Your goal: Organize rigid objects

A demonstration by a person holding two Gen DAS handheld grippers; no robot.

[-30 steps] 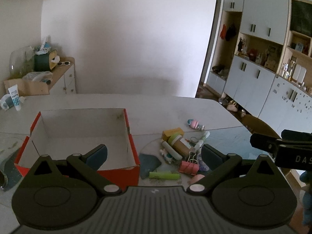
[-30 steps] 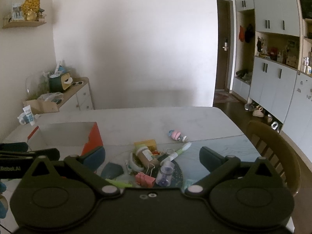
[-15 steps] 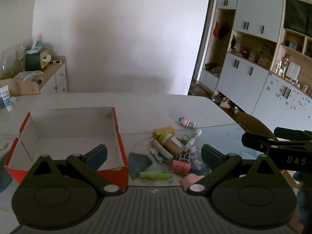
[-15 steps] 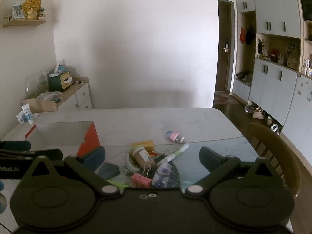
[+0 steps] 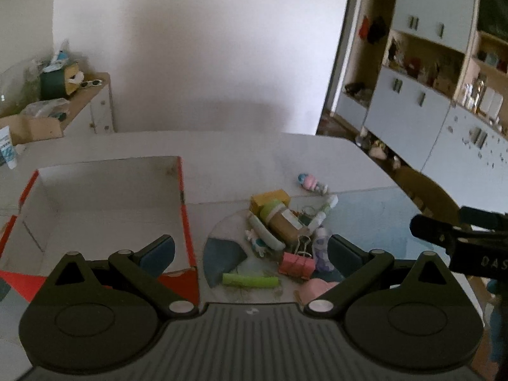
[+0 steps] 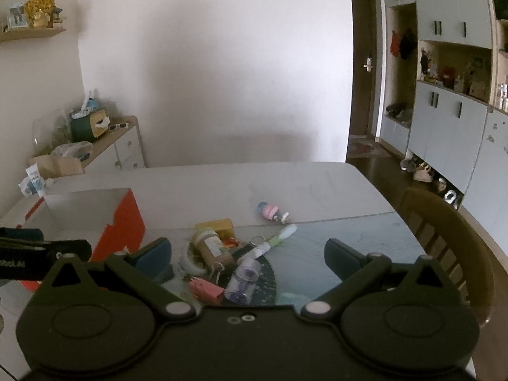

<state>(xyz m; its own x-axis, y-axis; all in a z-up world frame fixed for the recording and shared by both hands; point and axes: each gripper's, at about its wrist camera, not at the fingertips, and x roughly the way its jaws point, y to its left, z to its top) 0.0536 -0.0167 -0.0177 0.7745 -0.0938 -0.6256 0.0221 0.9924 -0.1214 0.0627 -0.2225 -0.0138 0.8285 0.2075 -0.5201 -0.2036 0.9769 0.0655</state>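
A heap of small objects lies on a round mat (image 5: 222, 254): a brown jar with a green lid (image 5: 281, 219), a yellow block (image 5: 270, 197), a pink binder clip (image 5: 297, 263), a green tube (image 5: 250, 280), a small clear bottle (image 6: 243, 281) and a white-green pen (image 6: 276, 241). A pink toy figure (image 5: 309, 182) lies apart, farther back. An open red box with a white inside (image 5: 95, 203) stands left of the heap. My left gripper (image 5: 250, 254) is open over the heap's near edge. My right gripper (image 6: 247, 255) is open, above the heap too.
The heap and box rest on a pale table (image 6: 222, 184). A wooden chair (image 6: 451, 231) stands at the table's right side. A low cabinet with clutter (image 6: 95, 146) is at the back left, and white cupboards (image 6: 451, 120) line the right wall.
Both views have shifted so the heap sits nearer and more centred between the fingers; the left gripper swung right, away from the box. Both grippers stayed open. No object has moved.
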